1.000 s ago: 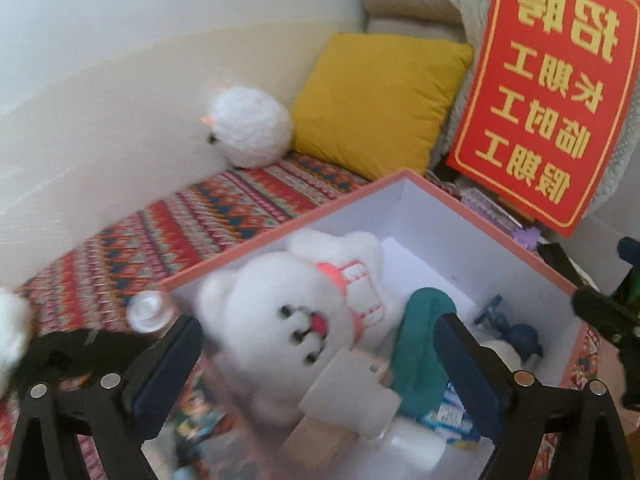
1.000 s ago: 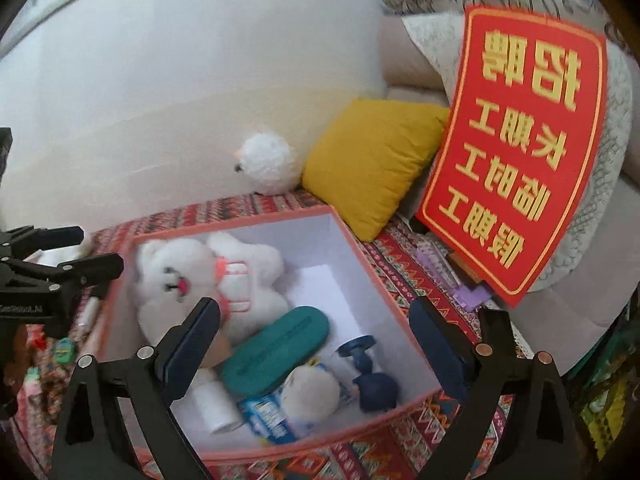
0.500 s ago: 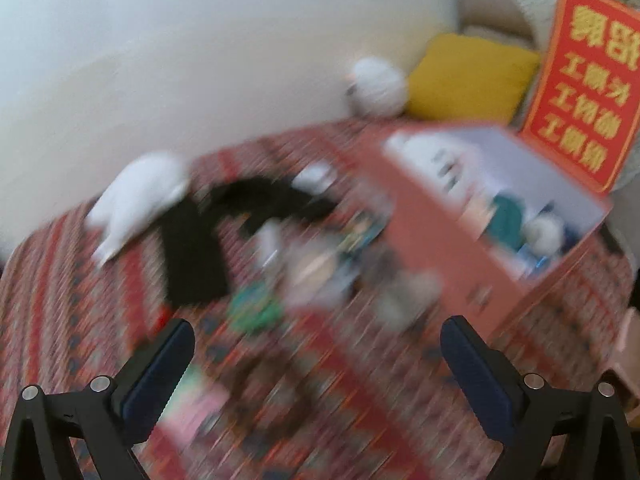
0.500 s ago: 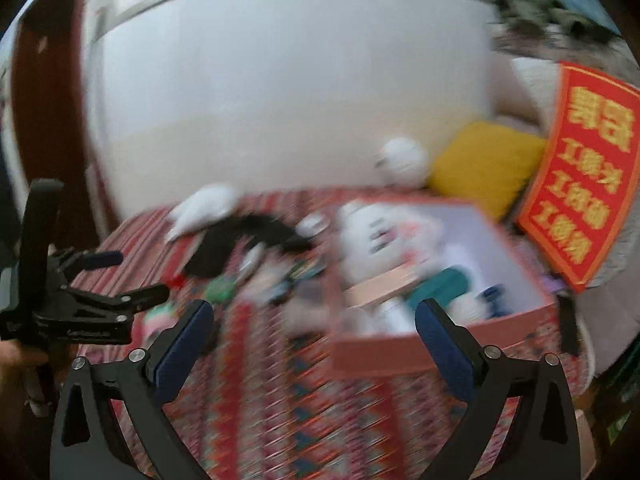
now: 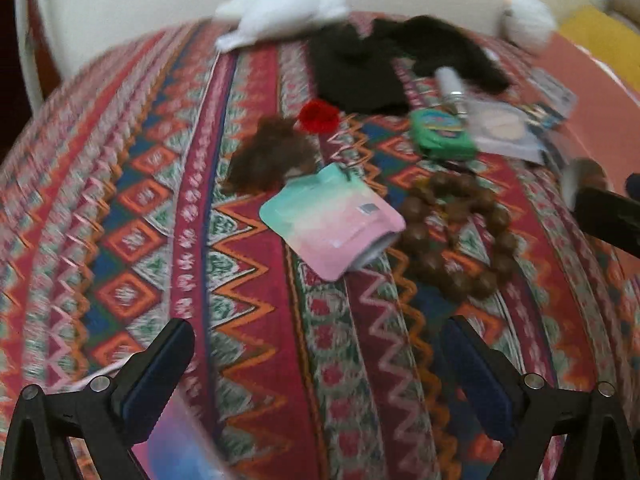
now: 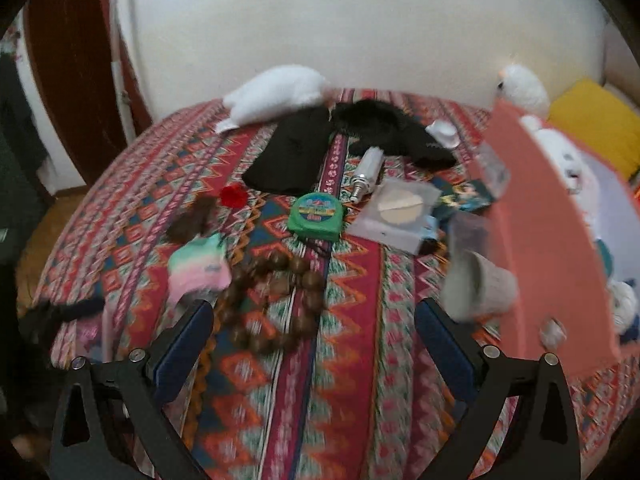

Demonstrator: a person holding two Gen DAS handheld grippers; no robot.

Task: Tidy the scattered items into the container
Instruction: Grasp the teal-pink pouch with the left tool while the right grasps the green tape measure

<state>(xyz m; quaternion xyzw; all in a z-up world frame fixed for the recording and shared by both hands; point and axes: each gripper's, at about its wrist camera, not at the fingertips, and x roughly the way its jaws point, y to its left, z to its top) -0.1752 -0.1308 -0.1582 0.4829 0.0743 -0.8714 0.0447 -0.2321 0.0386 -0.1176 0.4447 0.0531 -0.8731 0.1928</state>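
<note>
We find both grippers, left [image 5: 316, 364] and right [image 6: 314, 340], spread and empty; the pouch [image 5: 332, 220] lies ahead of the left, probably nearer.

I'm in a home bedroom or living corner: a patterned woven spread [image 6: 320, 360] covers a soft surface against a plain white wall [image 6: 340, 32], with a yellow cushion [image 6: 596, 120], plush toys [image 6: 276, 92] and a dark wooden door [image 6: 68, 60] nearby.
</note>
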